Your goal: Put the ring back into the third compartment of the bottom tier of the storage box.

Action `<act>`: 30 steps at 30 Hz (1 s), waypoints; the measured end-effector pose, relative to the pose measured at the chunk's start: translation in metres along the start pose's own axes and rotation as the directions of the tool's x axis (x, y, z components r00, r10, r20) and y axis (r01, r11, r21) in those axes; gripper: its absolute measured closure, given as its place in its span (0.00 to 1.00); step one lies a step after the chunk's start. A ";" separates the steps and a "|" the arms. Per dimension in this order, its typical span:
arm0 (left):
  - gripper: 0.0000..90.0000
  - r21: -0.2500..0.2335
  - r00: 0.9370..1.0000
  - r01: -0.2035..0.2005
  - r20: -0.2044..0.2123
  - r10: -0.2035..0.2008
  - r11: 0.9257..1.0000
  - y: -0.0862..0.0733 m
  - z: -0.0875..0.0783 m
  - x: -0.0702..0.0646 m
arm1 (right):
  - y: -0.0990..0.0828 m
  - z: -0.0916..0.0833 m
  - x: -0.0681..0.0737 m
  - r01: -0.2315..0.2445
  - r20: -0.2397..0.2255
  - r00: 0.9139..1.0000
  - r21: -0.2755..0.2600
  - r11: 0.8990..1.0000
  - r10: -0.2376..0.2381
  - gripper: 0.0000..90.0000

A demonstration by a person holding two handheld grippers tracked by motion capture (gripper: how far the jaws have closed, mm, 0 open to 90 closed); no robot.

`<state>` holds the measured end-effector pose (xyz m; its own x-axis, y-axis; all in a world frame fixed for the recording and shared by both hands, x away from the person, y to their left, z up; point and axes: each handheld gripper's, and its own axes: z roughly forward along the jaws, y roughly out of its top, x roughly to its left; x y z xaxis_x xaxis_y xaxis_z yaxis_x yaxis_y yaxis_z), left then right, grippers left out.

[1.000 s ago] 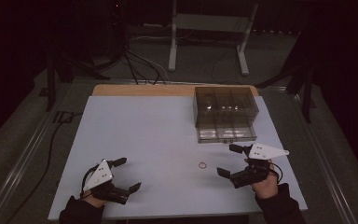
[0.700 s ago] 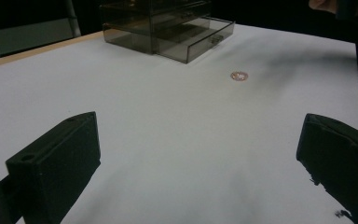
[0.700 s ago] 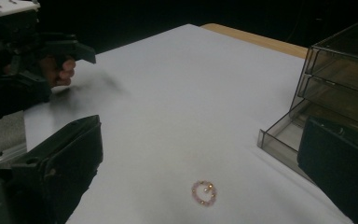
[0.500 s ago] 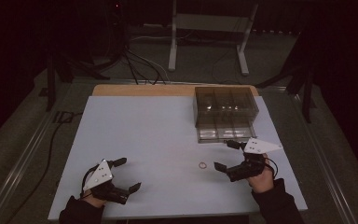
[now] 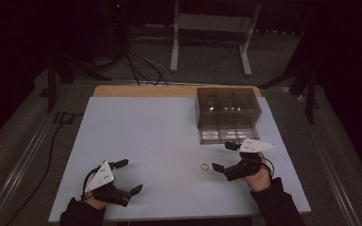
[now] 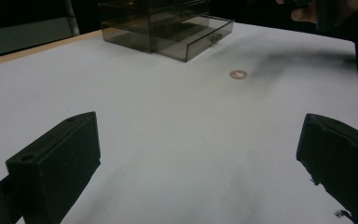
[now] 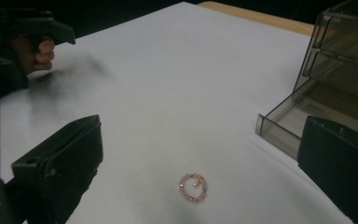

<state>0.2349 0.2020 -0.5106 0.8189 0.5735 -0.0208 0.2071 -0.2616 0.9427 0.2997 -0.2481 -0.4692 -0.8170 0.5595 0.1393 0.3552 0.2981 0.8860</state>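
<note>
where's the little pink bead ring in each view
High view: bead ring lies on the white table, just left of the right tongs.
Left gripper view: small, upper middle, right of the drawer box.
Right gripper view: bottom centre, between the jaws.
Shared landmark: smoky drawer box with its bottom drawer open.

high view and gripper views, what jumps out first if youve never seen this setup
A small pink beaded ring lies alone on the white table, just ahead of the open right gripper. Behind it a smoky clear drawer box stands with its bottom drawer pulled out. The left gripper rests open at the near left.
</note>
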 end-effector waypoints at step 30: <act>0.01 -0.004 1.000 0.006 0.002 -0.006 1.000 0.000 0.000 0.001 | -0.018 0.030 -0.013 -0.025 0.021 1.000 0.126 0.992 0.022 0.05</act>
<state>0.2353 0.2025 -0.5105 0.8188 0.5734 -0.0272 0.2101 -0.2551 0.9438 0.3177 -0.2376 -0.4997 -0.7992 0.5821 0.1498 0.4299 0.3795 0.8192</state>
